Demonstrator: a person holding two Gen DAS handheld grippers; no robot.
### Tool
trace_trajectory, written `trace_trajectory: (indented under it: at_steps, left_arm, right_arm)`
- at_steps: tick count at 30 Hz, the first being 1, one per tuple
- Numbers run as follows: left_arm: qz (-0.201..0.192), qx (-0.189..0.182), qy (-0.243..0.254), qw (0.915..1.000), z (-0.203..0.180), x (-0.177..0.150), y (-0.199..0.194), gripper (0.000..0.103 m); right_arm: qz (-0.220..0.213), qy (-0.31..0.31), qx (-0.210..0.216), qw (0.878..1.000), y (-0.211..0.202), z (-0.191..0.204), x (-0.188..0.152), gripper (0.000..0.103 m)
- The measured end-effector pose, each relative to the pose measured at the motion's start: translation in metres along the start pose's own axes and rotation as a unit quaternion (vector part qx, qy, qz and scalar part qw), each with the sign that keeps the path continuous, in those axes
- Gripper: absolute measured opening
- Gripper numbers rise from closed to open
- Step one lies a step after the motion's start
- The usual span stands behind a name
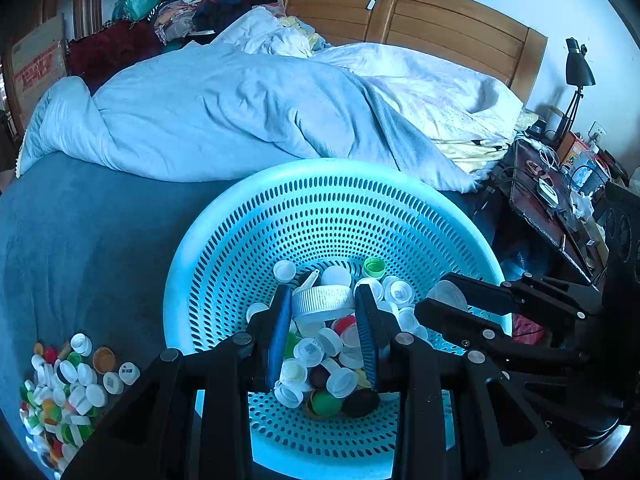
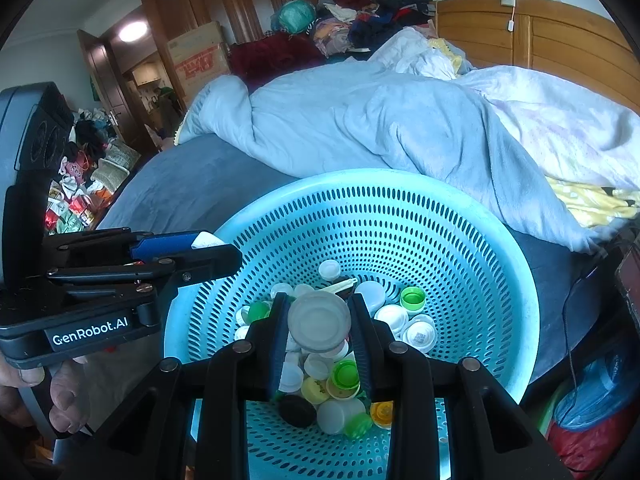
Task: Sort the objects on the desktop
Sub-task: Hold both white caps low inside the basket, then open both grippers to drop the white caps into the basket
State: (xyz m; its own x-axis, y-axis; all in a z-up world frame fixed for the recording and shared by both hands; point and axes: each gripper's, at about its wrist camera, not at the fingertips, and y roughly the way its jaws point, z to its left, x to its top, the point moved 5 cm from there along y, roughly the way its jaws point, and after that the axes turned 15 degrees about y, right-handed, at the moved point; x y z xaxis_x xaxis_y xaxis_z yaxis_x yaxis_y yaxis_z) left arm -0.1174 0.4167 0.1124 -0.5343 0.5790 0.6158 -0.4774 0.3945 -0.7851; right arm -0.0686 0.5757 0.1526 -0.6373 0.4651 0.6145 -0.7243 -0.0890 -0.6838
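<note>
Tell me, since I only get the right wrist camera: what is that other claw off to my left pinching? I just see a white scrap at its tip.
Observer: The left claw is shut on a white ribbed lid, held edge-on above the caps in the basket.
Operator: Bigger than my round grey lid? And are any caps outside the basket?
Observer: I cannot compare them. Yes, a pile of mixed caps lies on the blue blanket, left of the basket.
Operator: What stands right of the bed?
Observer: A black desk lamp on a cluttered side table.
</note>
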Motion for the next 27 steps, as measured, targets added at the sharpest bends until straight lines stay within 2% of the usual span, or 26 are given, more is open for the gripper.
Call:
trace_trajectory:
  at_steps: [23, 27]
  left_arm:
    - [-0.002, -0.003, 0.006, 1.0000, 0.0014, 0.0008, 0.0002, 0.027]
    - [-0.002, -0.003, 0.004, 1.0000, 0.0033, 0.0003, -0.0008, 0.027]
  right_arm:
    - [-0.001, 0.006, -0.001, 1.000, 0.0034, 0.0021, 0.0020, 0.033]
    - [-0.003, 0.007, -0.002, 1.000, 0.0031, 0.0018, 0.0028, 0.042]
